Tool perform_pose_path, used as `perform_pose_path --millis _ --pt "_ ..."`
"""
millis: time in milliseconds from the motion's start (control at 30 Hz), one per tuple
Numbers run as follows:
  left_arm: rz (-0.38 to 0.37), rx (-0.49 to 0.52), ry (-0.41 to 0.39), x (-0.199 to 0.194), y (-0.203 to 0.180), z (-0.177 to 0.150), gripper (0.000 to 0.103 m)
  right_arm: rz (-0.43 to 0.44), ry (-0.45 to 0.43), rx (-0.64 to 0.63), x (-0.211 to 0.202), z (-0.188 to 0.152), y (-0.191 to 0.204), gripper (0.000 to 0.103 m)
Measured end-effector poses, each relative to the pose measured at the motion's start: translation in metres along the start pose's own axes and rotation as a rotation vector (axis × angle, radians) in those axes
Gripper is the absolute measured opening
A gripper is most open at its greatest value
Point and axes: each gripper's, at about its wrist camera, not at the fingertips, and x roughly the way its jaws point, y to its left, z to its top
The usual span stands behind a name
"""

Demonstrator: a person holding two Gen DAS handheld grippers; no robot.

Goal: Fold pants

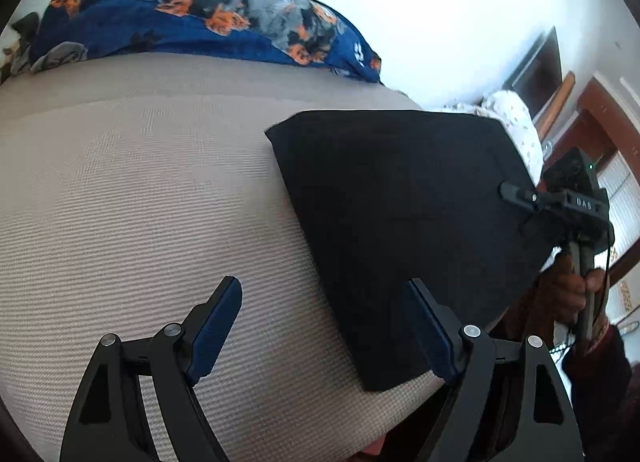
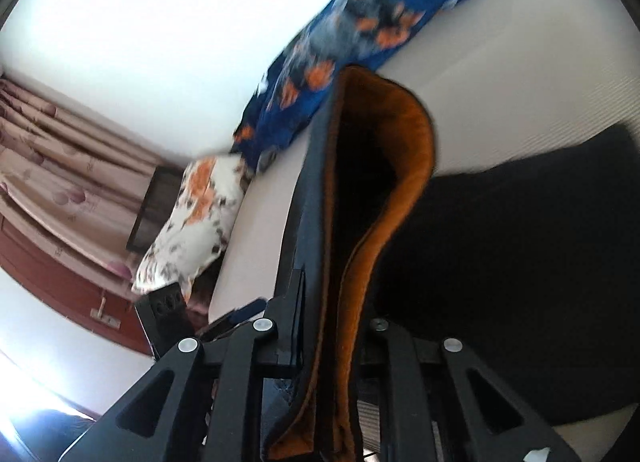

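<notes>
The black pants (image 1: 404, 222) lie folded into a flat block on the beige ribbed bed cover (image 1: 140, 202). My left gripper (image 1: 324, 326) is open and empty, its right finger over the pants' near corner and its left finger over bare cover. My right gripper (image 1: 510, 194) shows in the left wrist view at the pants' right edge. In the right wrist view the right gripper (image 2: 336, 222) is shut on a raised edge of the pants (image 2: 520, 282), showing an orange-brown lining (image 2: 404, 150).
A blue dog-print blanket (image 1: 200, 22) lies along the far side of the bed. A floral pillow (image 2: 192, 218) sits at the bed's end. Curtains (image 2: 48, 166) and a dark framed panel (image 1: 536, 70) are beyond. The person's hand (image 1: 568, 286) holds the right gripper.
</notes>
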Motion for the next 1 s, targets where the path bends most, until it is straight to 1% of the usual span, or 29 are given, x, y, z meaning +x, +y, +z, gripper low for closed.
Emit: perform_pose_path --millis 133,200,333,400,567,633,767,800,900,967,1000 --pt "-0.03 0.006 0.041 0.018 -0.013 0.003 0.083 -0.077 -0.041 0.072 -0.033 0.008 -0.041 0.015" --pt "-0.039 0.02 0.055 0.026 -0.021 0.006 0.083 -0.096 -0.059 0.105 -0.044 0.011 -0.06 0.015" --pt "-0.031 0.065 0.09 0.04 -0.036 0.008 0.083 -0.088 -0.097 0.154 -0.059 0.014 -0.086 0.015" --pt "-0.024 0.084 0.112 0.047 -0.041 0.007 0.083 -0.078 -0.1 0.149 -0.062 0.015 -0.089 0.015" --pt "-0.033 0.07 0.131 0.058 -0.042 0.009 0.083 -0.103 -0.078 0.161 -0.058 0.011 -0.107 0.015" --pt "-0.042 0.053 0.134 0.061 -0.041 0.012 0.083 -0.105 -0.074 0.166 -0.056 0.009 -0.114 0.02" --pt "-0.059 0.038 0.137 0.065 -0.038 0.017 0.083 -0.051 -0.093 0.21 -0.063 0.007 -0.127 0.026" --pt "-0.063 0.034 0.138 0.066 -0.037 0.018 0.083 -0.057 -0.099 0.207 -0.066 0.008 -0.127 0.028" --pt "-0.1 0.01 0.14 0.071 -0.033 0.025 0.083 -0.093 -0.133 0.194 -0.08 0.011 -0.128 0.038" --pt "-0.134 -0.015 0.146 0.074 -0.03 0.028 0.083 -0.112 -0.146 0.199 -0.088 0.013 -0.131 0.042" --pt "-0.173 -0.033 0.152 0.077 -0.029 0.031 0.083 -0.131 -0.147 0.199 -0.091 0.014 -0.132 0.048"
